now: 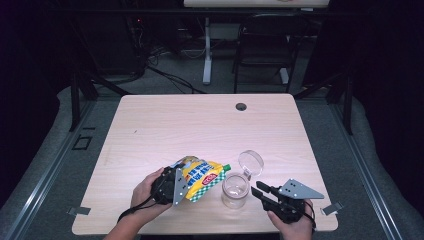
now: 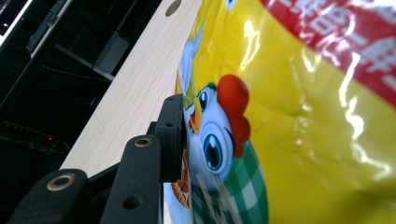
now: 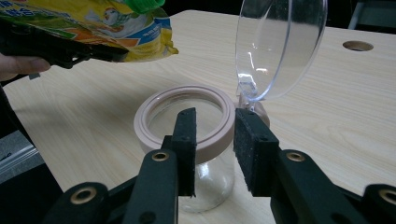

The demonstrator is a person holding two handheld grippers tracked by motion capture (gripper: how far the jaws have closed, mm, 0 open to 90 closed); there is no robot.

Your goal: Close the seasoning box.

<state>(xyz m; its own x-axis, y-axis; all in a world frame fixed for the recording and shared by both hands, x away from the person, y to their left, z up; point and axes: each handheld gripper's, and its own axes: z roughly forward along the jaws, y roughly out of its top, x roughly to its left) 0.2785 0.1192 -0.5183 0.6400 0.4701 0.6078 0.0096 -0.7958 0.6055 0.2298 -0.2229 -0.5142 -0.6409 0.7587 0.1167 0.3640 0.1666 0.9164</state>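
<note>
A yellow pouch [image 1: 202, 175] with a cartoon chicken and a green cap [image 1: 227, 167] is held tilted over the table's front, cap end toward a clear glass jar [image 1: 235, 190]. My left gripper [image 1: 186, 181] is shut on the pouch [image 2: 303, 116], with one of its fingers [image 2: 172, 135] pressed flat against the print. The jar [image 3: 154, 112] has a pinkish rim, and its clear hinged lid [image 3: 280, 46] stands flipped up. My right gripper [image 3: 215, 140] is open just in front of the jar's rim near the hinge, pads not touching it. The pouch [image 3: 107, 18] hovers above and left of the jar mouth.
The light wooden table [image 1: 200, 125] has a cable hole [image 1: 241, 106] near its far edge. A dark chair [image 1: 265, 45] and a desk leg stand beyond the table. The jar is close to the front edge, between the two hands.
</note>
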